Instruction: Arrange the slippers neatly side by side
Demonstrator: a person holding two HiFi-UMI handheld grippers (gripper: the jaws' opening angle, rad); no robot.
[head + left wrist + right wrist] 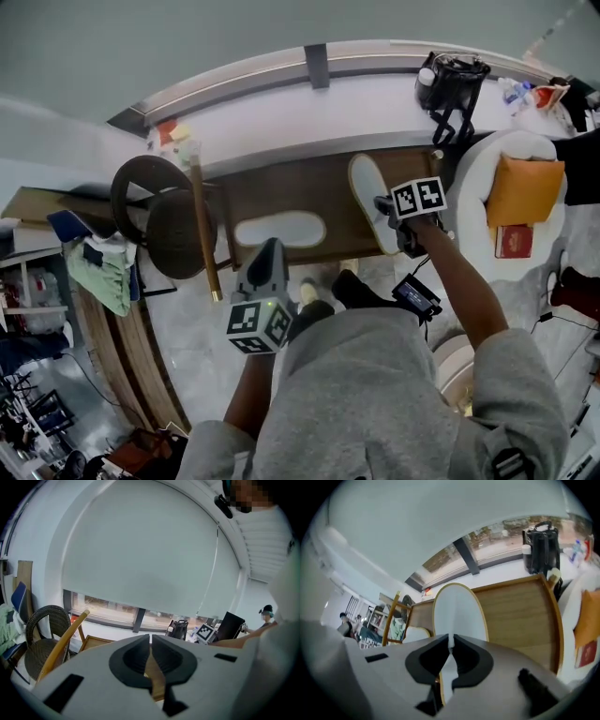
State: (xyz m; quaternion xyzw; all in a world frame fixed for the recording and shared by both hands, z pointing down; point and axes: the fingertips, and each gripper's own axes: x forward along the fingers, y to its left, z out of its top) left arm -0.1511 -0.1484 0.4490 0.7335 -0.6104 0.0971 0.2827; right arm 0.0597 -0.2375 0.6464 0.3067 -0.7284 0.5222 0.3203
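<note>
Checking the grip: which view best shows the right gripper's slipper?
Right gripper view: the slipper fills the middle, its edge pinched between the jaws. Head view shows it smaller, from above; left gripper view lacks it.

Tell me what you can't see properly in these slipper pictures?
- Held slipper: right gripper view, near end hidden inside the right gripper.
- Lying slipper: right gripper view, half hidden behind that gripper's body.
- Both slippers: left gripper view, the shut left gripper blocks them with its body.
- Sole or top facing up: head view, too plain to tell.
</note>
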